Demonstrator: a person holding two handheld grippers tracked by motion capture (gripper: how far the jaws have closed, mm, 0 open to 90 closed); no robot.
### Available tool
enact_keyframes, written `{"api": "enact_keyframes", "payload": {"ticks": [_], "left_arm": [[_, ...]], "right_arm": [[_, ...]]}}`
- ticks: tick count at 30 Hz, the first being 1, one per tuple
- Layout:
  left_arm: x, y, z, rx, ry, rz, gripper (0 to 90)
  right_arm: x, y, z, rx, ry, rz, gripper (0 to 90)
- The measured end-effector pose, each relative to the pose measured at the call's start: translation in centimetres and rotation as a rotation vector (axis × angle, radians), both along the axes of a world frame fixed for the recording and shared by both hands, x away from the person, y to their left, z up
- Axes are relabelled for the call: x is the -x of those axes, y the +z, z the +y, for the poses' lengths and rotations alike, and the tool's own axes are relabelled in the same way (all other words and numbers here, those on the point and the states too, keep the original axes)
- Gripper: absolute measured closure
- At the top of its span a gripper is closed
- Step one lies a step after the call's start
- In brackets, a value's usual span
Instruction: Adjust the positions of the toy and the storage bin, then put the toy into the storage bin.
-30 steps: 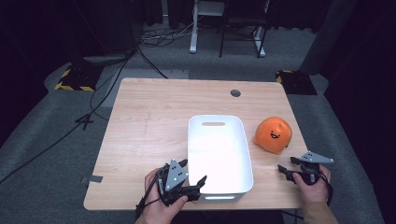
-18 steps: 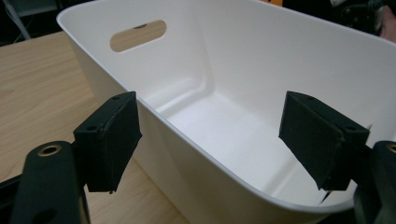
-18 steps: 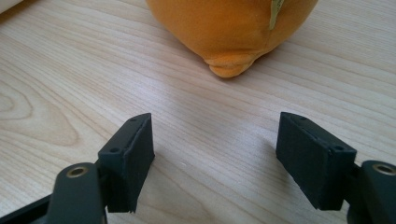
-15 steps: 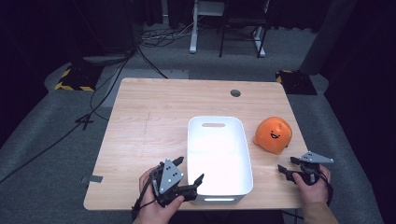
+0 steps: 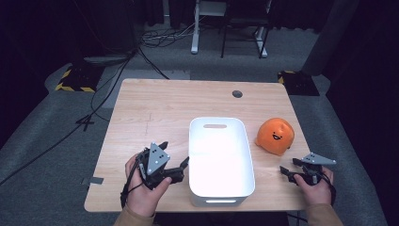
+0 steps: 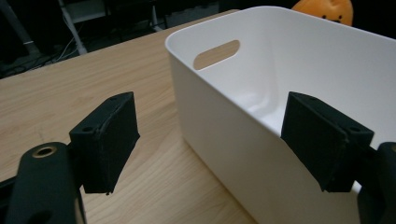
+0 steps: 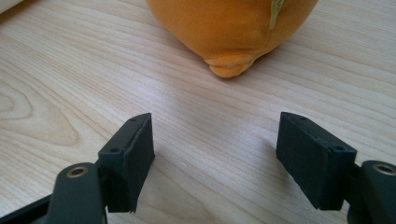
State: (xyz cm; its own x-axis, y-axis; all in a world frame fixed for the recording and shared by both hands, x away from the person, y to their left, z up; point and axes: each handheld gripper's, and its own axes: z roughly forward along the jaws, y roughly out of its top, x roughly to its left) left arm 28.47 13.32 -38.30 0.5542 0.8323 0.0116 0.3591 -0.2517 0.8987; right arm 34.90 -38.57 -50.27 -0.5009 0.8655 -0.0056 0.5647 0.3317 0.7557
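bin (image 5: 220, 160) mid-table (image 5: 155, 108) | plush toy (image 5: 275, 135) just right of bin

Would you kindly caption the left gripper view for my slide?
Open left gripper straddling the white bin's near wall on the wooden table.

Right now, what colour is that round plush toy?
Orange, with a small dark smiley face; the toy shows best in the high view.

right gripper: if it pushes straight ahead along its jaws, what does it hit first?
Most likely the orange plush toy. The right gripper is open, its jaws apart over bare table, and the toy sits dead ahead with nothing between. How far off it lies is hard to judge.
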Motion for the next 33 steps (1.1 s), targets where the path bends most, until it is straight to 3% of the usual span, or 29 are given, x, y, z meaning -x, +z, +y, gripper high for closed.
{"api": "enact_keyframes", "payload": {"ticks": [4,10,16,20,28,33], "left_arm": [[-0.9,-0.5,1.2,-0.006,0.034,0.027,19.3],[-2.0,-1.2,2.1,-0.045,0.077,0.026,19.4],[-3.6,-3.3,3.9,-0.046,0.116,0.105,19.6],[-4.6,-4.5,4.9,-0.022,0.114,0.167,20.1],[-6.2,-7.3,6.0,-0.095,0.143,0.258,20.0],[-6.6,-8.5,6.7,-0.121,0.114,0.289,21.7]], "right_arm": [[0.0,0.0,0.0,0.001,0.000,0.000,28.0],[0.1,0.0,0.0,0.005,0.015,0.002,28.0],[0.1,0.0,0.0,0.006,0.017,0.001,28.1],[0.2,0.0,-0.3,-0.010,0.045,-0.009,40.4],[0.2,0.0,-0.3,-0.005,0.045,-0.011,40.8],[0.2,0.1,-0.3,-0.003,0.045,-0.010,41.8]]}}
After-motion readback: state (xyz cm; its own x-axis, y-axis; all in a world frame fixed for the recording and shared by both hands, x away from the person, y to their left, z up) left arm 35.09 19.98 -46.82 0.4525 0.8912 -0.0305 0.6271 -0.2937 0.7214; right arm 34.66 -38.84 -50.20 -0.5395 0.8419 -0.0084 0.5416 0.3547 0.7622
